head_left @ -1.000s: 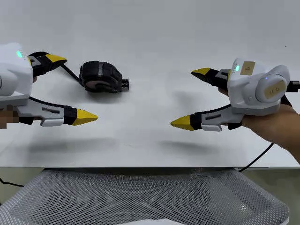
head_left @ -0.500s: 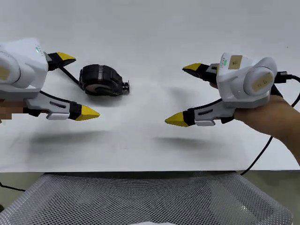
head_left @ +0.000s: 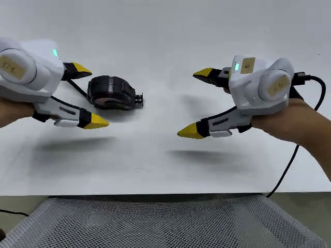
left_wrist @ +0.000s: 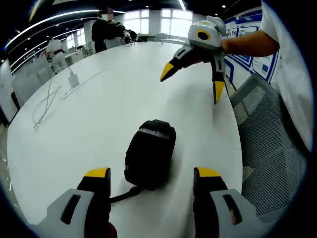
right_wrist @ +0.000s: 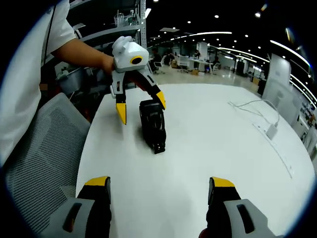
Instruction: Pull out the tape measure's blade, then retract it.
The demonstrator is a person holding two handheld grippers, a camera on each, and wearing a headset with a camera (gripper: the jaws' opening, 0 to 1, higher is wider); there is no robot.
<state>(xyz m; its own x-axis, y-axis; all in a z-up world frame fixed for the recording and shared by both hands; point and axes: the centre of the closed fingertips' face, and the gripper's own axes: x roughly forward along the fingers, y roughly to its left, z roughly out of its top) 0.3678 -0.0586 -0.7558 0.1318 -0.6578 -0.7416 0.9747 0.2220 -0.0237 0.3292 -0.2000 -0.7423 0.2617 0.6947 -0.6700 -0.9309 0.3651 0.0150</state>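
Looking down the left gripper view, I have the tape measure (left_wrist: pixel 150 153) on the white table (left_wrist: pixel 99 124), between my jaws and just ahead of the tips. It seems to stand on its base. (operator)

Is the left gripper (head_left: pixel 92 95) on it? (spotter)

No. Its jaws stand wide apart with nothing in them, one tip on each side of the black case, and I see no contact. The right gripper (head_left: pixel 194 103) hangs well apart on the other side, also spread wide and empty. (operator)

Where is the blade's end? (spotter)

The hook (head_left: pixel 138 99) pokes out of the case end that faces the right gripper, low against the table. A black strap (left_wrist: pixel 121 197) trails from the opposite end, back toward the left gripper. (operator)

Your plan? (spotter)

As I judge it, nothing of the task is done yet and the blade is fully in. I'd clamp the left across the broad flanks of the case, square and past its middle, so it can't twist out when the spring pulls. The strap should lie outside the pinch. Then I'd bring the right in low and level and nip only the hook. It is small, and a miss would shove the case. I'd pull straight along the blade's line, then feed it back slowly so it doesn't snap home. (operator)
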